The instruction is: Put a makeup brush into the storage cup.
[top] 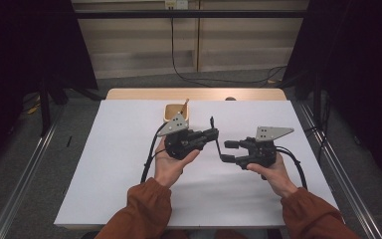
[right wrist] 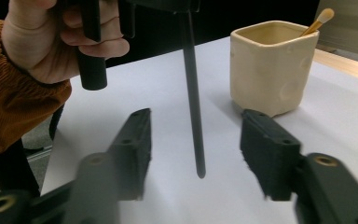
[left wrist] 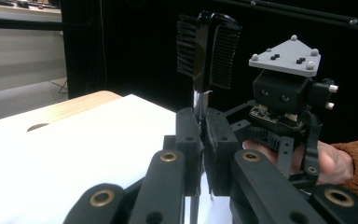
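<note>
While clamped upright in the left hand-held gripper (left wrist: 204, 154), the brush (left wrist: 208, 51) hangs between the right one's jaws

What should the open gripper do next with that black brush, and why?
Probably close the right hand-held gripper gently on the handle of the black brush. Its jaws stand open on either side of the thin handle, without touching it, while the left hand-held gripper is shut on the brush just below the bristles, holding it upright.
</note>
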Action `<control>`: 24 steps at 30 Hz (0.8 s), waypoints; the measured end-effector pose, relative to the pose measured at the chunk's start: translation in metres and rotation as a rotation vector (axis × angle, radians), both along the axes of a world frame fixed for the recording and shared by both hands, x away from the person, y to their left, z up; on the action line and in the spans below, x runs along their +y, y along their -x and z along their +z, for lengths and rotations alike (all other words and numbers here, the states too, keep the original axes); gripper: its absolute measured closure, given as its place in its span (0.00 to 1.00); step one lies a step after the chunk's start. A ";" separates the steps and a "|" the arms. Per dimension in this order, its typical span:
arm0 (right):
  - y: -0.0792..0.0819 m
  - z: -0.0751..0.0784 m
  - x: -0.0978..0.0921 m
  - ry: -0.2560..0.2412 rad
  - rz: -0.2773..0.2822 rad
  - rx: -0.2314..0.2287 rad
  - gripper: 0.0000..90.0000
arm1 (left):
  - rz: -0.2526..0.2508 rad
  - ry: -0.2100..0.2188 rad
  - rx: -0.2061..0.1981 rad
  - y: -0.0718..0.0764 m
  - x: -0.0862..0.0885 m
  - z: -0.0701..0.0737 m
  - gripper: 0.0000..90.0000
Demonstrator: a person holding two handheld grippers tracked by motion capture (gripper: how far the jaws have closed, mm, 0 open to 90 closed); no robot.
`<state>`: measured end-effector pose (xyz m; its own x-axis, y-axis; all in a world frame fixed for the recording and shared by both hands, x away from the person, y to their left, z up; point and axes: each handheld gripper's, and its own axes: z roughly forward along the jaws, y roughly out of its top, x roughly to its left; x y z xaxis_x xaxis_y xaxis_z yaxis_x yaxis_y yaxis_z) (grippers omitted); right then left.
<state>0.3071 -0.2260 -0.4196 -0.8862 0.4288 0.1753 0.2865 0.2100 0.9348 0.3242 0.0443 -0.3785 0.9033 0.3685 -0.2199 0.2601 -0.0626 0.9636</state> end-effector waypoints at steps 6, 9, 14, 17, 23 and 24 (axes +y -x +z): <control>0.000 0.003 -0.003 -0.009 -0.031 -0.008 0.25 | 0.028 -0.005 0.009 -0.004 0.002 -0.001 0.95; -0.001 0.003 -0.004 -0.014 -0.062 -0.006 0.12 | 0.033 -0.008 0.010 -0.005 0.003 -0.001 0.95; -0.001 0.003 -0.007 -0.005 -0.073 0.005 0.06 | 0.034 -0.013 0.012 -0.004 0.006 0.001 0.95; 0.001 0.002 -0.007 -0.005 -0.064 0.007 0.03 | 0.035 -0.023 0.005 -0.003 0.008 0.002 0.95; 0.003 0.003 -0.009 0.006 -0.110 -0.003 0.02 | 0.047 -0.017 0.007 -0.004 0.015 0.005 0.95; 0.004 0.003 -0.010 0.011 -0.133 -0.016 0.02 | 0.050 -0.016 0.007 -0.005 0.016 0.006 0.95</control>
